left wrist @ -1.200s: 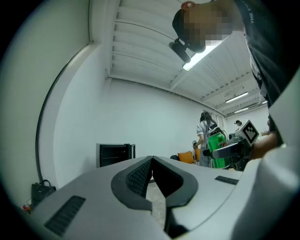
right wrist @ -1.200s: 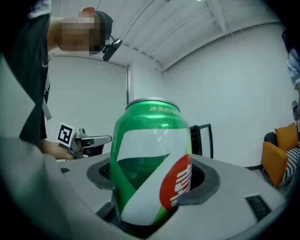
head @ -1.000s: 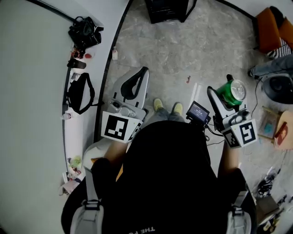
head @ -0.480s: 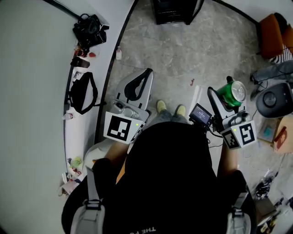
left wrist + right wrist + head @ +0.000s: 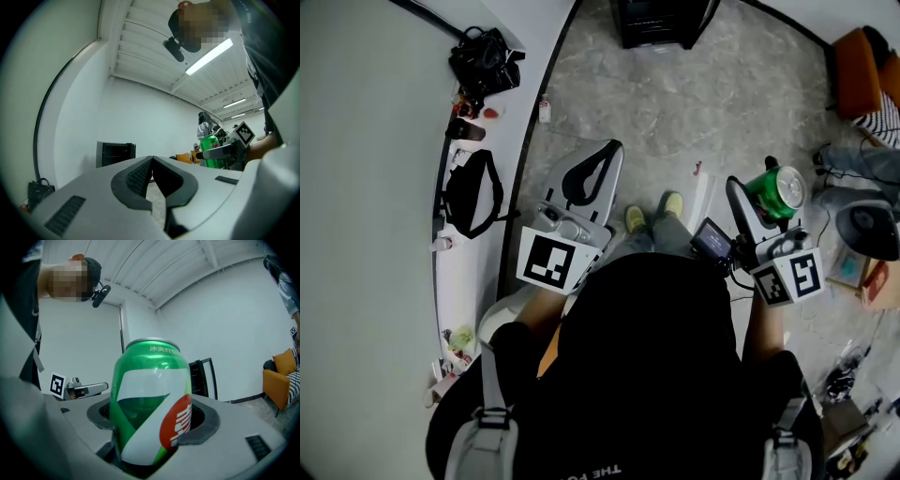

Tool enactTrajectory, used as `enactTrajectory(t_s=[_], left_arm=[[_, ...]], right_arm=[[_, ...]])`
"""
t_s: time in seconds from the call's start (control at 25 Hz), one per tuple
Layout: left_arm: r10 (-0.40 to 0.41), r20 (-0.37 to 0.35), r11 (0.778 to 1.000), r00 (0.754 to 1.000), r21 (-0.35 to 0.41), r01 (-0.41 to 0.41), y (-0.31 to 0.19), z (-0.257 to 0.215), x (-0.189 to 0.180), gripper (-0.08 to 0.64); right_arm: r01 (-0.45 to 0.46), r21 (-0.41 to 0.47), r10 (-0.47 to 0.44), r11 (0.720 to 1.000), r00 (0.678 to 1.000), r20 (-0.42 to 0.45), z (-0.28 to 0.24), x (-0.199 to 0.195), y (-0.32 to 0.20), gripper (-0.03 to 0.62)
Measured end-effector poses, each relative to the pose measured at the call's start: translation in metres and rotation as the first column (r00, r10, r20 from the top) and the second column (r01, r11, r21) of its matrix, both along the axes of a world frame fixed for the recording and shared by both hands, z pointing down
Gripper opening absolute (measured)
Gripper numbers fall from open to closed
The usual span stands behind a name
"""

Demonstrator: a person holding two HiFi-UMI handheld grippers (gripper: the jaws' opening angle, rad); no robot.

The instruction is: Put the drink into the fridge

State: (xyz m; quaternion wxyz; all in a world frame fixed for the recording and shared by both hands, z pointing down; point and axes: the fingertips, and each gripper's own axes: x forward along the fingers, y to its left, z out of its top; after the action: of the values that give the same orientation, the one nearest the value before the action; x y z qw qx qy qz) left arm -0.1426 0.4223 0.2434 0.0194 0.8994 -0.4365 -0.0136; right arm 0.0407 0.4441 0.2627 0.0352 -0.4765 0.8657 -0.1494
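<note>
Person (image 5: 647,366) stands well short of the black cabinet (image 5: 661,21), both grippers held level at waist height and aimed toward it. Left gripper (image 5: 600,157) is empty, tips pressed together. Right gripper (image 5: 766,194) clamps the drink can (image 5: 787,186) upright, well apart from the cabinet: green body, white swoosh, red oval with white characters, silver lid. The small Chinese print under the rim isn't reliably legible.
</note>
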Motion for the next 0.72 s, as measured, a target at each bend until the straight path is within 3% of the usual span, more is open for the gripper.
enactTrajectory(t_s=[0.52,0.72], left_arm=[[-0.007,-0.005,1.0,1.0,-0.003,0.007,-0.033,0.003,0.007,0.011],[-0.001,0.011,1.0,1.0,-0.004,0.001,-0.055,0.003,0.017,0.011]], right_arm=[[0.014,-0.005,-0.014,1.0,1.0,0.014,0.005,0.003,-0.034,0.345],[0.011,-0.01,-0.012,1.0,1.0,-0.021,0.016,0.016,-0.058,0.345]])
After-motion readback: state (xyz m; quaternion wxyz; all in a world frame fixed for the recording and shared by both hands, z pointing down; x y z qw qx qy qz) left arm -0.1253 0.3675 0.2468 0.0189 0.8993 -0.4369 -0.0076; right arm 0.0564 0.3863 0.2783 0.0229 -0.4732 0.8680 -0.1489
